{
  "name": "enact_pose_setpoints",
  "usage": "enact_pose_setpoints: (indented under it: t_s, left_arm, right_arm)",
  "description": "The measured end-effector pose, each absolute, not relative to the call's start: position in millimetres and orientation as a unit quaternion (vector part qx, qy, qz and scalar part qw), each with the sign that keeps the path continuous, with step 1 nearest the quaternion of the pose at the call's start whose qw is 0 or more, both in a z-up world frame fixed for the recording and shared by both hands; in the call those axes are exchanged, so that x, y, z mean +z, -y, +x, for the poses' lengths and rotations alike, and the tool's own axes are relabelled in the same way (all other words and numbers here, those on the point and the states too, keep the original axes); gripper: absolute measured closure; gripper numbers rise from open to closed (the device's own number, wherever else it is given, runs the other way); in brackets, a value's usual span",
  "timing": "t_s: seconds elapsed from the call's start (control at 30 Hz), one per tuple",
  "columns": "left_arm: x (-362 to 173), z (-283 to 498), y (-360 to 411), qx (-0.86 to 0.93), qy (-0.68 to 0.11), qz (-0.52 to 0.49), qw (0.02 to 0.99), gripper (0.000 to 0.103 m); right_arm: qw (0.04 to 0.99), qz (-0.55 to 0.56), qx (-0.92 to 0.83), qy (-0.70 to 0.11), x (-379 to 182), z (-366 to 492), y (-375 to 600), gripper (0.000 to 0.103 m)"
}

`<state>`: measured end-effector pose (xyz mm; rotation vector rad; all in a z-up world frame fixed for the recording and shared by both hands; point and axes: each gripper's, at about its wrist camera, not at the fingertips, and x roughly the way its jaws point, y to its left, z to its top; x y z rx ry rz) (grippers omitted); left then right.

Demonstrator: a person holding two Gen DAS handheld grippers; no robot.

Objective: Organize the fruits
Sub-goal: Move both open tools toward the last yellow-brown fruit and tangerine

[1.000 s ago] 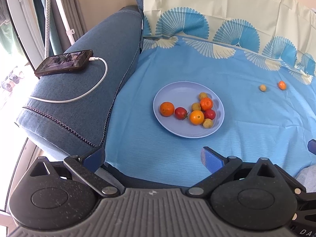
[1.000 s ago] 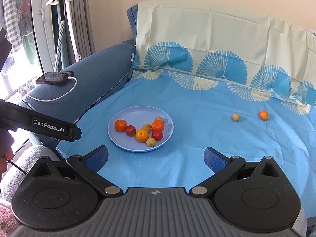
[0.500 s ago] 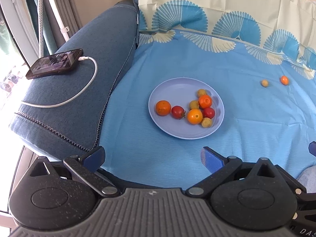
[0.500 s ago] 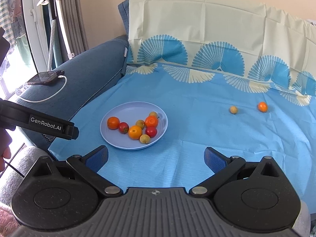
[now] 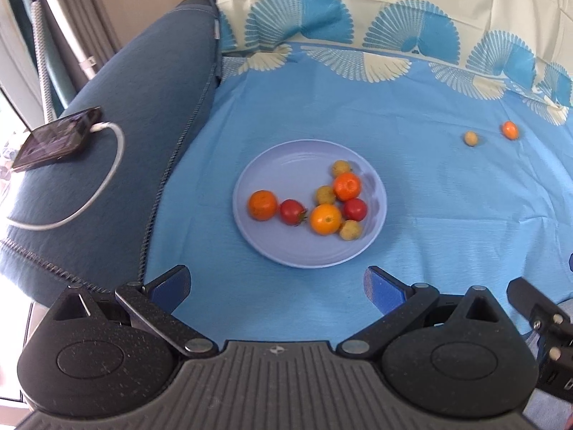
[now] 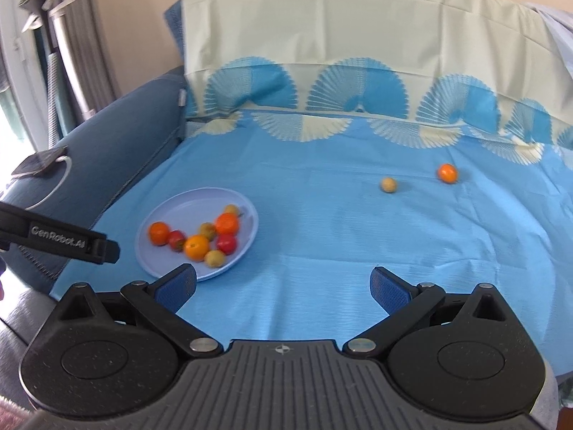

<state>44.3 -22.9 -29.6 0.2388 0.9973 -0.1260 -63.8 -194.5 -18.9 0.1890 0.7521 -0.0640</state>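
Looks like we're in someone's living room at home. We've got a blue fabric sofa [image 5: 143,114] with a fan-print cloth [image 6: 322,215] thrown over the seat and backrest, a phone [image 5: 57,138] charging on the armrest via a white cable [image 5: 104,175], and curtains [image 6: 96,36] by a bright window.

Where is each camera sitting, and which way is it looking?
Left wrist view: sits on the left hand-held gripper, looks forward and down at the plate of fruit; its open blue fingers show, with a bit of the other gripper at right.
Right wrist view: sits on the right hand-held gripper, looks across the blue cloth at the loose orange fruit; its open fingers show, the left gripper's side pokes in.
Both share the plate, the two loose fruits and the phone.
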Motion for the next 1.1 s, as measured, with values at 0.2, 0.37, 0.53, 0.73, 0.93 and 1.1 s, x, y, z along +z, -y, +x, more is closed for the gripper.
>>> enact_pose_setpoints:
  t_s: [0.2,0.37,0.53,0.73,0.93,1.1]
  left_arm:
    - [-34,63,64,-0.082,-0.476,0.129,0.866,0.000]
    - [-41,80,113,-0.119,-0.478,0.136,0.860,0.000]
    - [-56,104,175,-0.156,-0.481,0.150,0.850,0.000]
    - [-86,152,247,-0.184,-0.484,0.159,0.841,0.000]
    - [-136,211,317,-0.202,-0.486,0.174,0.832,0.000]
    - [-176,244,356,-0.225,-0.496,0.188,0.817,0.000]
  right_arm:
    - [0.923,0.101,-0.075,-0.363,-25,-57,233,0.001]
    - [0.919,0.108,-0.123,-0.360,-34,-53,277,0.001]
    - [0.911,0.117,-0.180,-0.352,-46,-48,334,0.001]
    - [0.904,0.118,-0.220,-0.348,-68,-20,400,0.001]
    - [0.909,0.115,-0.188,-0.353,-104,57,455,0.001]
    - [0.909,0.083,-0.156,-0.378,-153,139,491,0.001]
